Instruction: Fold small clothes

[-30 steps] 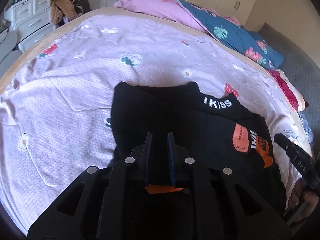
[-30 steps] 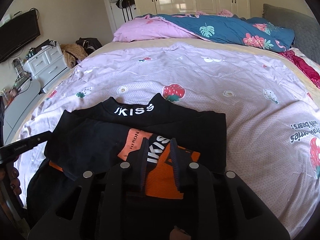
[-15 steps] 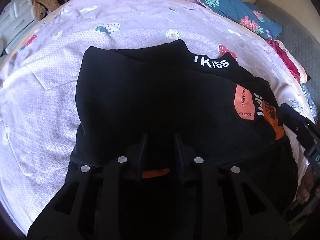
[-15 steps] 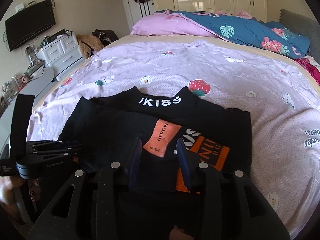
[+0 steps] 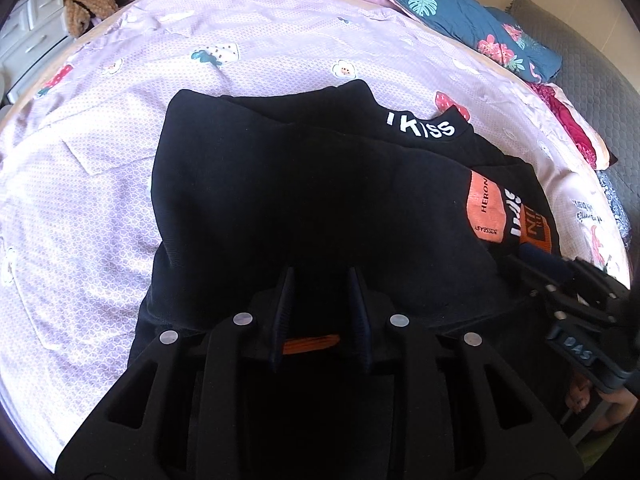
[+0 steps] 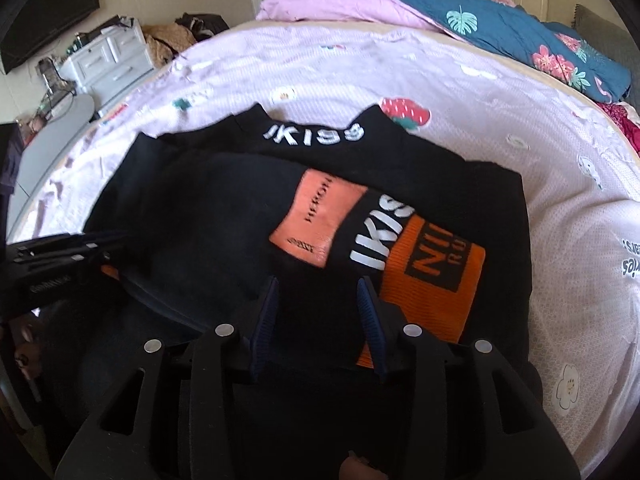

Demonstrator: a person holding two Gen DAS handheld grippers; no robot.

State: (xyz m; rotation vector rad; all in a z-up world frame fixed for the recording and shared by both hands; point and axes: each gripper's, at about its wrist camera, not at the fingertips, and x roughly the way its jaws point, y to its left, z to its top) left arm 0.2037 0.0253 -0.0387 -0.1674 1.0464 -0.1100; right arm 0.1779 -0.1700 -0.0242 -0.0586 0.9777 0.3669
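A black top (image 5: 304, 200) with white "IKISS" lettering on the collar and orange patches lies partly folded on the bed; in the right wrist view (image 6: 224, 208) its sleeves are laid over the body. My left gripper (image 5: 320, 276) is open, its jaws apart over the near left edge of the garment, with black cloth and an orange strip between them. My right gripper (image 6: 318, 284) is open, jaws spread over the near right part beside the orange cuff (image 6: 432, 280). Each gripper shows at the edge of the other's view.
The lilac bedsheet (image 5: 100, 128) with strawberry and flower prints stretches around the garment. Pink and blue floral bedding (image 6: 480, 20) is piled at the far end. A white drawer unit (image 6: 108, 56) and a heap of clothes stand beyond the bed's left side.
Both grippers have opened from nearly shut and let the garment's fold down. Both cameras have dropped closer to the black top, which now lies flatter.
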